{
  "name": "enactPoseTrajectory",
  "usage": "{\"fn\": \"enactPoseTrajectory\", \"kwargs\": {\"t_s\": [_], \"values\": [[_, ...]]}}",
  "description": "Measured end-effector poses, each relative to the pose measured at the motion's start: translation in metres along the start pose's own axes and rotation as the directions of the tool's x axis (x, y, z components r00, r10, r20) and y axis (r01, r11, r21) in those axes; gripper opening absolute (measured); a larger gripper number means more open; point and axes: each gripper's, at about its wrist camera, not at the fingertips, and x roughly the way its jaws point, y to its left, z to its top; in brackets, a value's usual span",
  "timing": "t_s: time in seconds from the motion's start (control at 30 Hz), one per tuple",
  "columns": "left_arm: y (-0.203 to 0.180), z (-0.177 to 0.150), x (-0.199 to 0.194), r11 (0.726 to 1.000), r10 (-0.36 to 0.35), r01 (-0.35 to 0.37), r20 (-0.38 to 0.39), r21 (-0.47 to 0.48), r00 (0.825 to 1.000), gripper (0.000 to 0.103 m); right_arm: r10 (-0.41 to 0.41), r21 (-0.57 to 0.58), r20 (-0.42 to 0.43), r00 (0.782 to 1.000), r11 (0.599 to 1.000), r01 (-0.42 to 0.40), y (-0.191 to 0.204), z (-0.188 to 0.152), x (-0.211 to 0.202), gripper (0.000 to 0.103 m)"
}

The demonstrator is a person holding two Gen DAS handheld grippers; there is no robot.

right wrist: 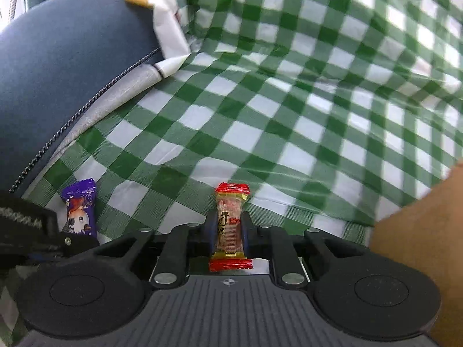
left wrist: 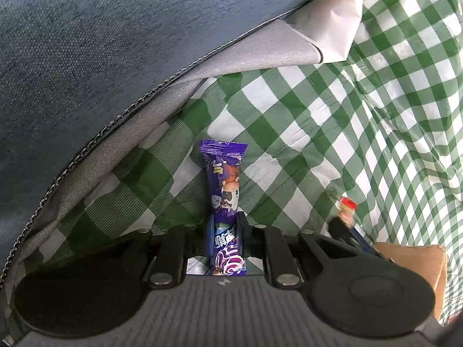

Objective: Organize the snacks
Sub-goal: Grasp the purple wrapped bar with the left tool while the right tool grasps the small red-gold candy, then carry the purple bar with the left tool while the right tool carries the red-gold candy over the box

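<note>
My left gripper is shut on a purple snack bar with a cartoon print; the bar stands out past the fingertips over the green-and-white checked cloth. My right gripper is shut on a small red-and-yellow wrapped snack, held lengthwise between the pads. The right wrist view shows the purple bar at the lower left, in the left gripper. In the left wrist view the red snack appears blurred at the right, in the right gripper.
The checked cloth is rumpled and rises at the right. A blue-grey cushion with a zipped edge borders it on the left. White paper lies at the far edge. A brown cardboard box stands at the right, also brown cardboard.
</note>
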Motion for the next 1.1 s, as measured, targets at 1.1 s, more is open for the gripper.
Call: {"fn": "enactPoseTrajectory", "kwargs": {"t_s": [1.1], "values": [[-0.032,-0.115,-0.105,0.868,-0.326,0.242,0.13,0.434,0.936,0.015,-0.06,0.362,0.369,0.928,0.928,-0.084,-0.157,-0.179,-0.282,0.017]]}}
